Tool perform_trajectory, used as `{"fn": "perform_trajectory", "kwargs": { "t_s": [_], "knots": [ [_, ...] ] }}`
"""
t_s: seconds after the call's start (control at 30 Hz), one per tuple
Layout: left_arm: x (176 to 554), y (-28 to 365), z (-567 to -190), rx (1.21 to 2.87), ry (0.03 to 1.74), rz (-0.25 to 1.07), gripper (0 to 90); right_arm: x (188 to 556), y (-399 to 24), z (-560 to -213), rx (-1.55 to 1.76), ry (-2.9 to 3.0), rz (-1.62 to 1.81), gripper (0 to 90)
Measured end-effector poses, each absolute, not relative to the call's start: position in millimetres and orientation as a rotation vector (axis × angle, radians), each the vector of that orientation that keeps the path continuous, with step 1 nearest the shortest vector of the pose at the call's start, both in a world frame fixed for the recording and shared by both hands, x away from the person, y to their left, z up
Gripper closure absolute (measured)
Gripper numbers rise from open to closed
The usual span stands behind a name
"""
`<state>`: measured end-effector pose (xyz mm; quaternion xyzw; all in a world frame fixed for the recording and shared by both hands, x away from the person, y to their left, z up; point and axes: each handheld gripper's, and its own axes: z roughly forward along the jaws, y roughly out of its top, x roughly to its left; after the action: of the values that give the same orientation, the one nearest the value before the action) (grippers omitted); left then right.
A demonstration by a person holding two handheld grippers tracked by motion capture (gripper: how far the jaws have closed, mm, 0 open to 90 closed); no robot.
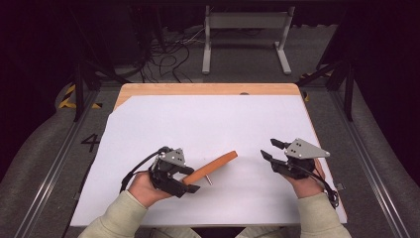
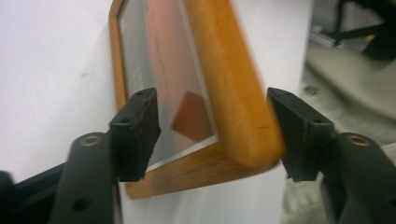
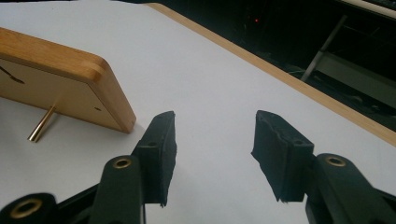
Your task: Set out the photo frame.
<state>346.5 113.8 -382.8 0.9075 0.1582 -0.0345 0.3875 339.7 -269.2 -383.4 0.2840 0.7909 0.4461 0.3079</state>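
Left gripper (image 1: 190, 179): jaws set around one corner of the wooden picture frame (image 1: 210, 167); contact is unclear (blurred), so clamped or loose I cannot tell.
Frame: tilted up off the white sheet (image 1: 208, 124), brass pin (image 3: 41, 123) beneath its back.
Right gripper (image 1: 272, 149): jaws apart, empty, frame just to its left.
Progress: judged early; frame reached, nothing placed.
Room: bare sheet ahead; table edge (image 3: 280, 70) beyond.

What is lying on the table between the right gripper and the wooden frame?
Nothing: in the high view, only bare white sheet separates the right gripper from the wooden frame. The right gripper view shows the same stretch bare beside the frame's brass peg.
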Motion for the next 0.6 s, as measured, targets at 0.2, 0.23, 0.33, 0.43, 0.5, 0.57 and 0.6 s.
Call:
{"fn": "perform_trajectory", "kwargs": {
  "t_s": [0.2,0.23,0.33,0.43,0.5,0.57,0.6],
  "knots": [
    [342,140,-359,2.138,0.421,-0.008,34.0,340,-269,-383,0.75,2.096,1.179,49.7],
    [342,146,-358,2.108,0.444,0.019,44.4,339,-269,-383,0.75,2.097,1.179,50.1],
    [348,162,-360,2.049,0.532,0.02,70.5,340,-269,-383,0.75,2.102,1.185,51.4],
    [352,167,-368,2.076,0.615,0.061,85.4,340,-269,-384,0.751,2.108,1.183,53.3],
    [356,168,-377,2.099,0.656,0.08,89.5,340,-270,-384,0.76,2.11,1.184,54.5],
    [357,168,-383,2.099,0.691,0.091,89.7,340,-270,-384,0.763,2.11,1.184,55.2],
    [360,167,-392,2.101,0.682,0.102,89.8,340,-270,-384,0.765,2.111,1.184,55.9]
  ]
}}
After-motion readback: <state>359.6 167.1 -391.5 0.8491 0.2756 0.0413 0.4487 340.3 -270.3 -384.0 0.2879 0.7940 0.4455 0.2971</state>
